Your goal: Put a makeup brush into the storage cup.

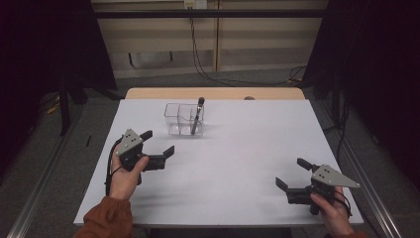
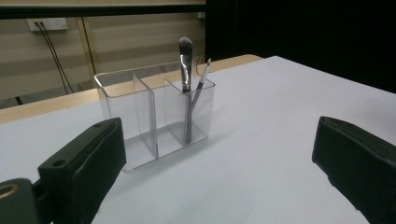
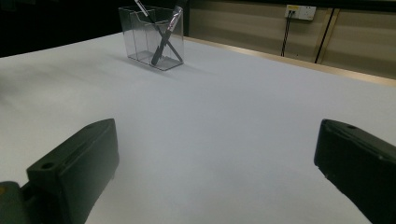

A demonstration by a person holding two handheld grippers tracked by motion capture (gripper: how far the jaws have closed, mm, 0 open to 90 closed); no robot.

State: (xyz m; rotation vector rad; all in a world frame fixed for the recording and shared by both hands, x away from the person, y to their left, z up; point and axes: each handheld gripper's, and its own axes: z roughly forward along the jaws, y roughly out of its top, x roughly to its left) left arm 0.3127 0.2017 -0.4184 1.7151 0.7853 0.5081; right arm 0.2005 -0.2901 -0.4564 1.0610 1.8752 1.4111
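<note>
High view: clear organizer [image 1: 184,119] upper centre of frame on white surface [image 1: 237,163], three compartments. Right end compartment holds makeup brush [image 1: 198,113], bristles up, plus thin second brush [image 2: 201,79] leaning beside it in left gripper view; other compartments look bare. No readable label or writing. Left tongs [image 1: 159,144] spread wide, holding nothing, near organizer. Right tongs [image 1: 292,174] spread wide, lower right, well apart.

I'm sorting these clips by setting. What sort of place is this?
Probably a lab or recording studio, not a home: a white table ringed by black curtains, a hand-held left gripper and right gripper, and one staged clear organizer holding brushes.
</note>
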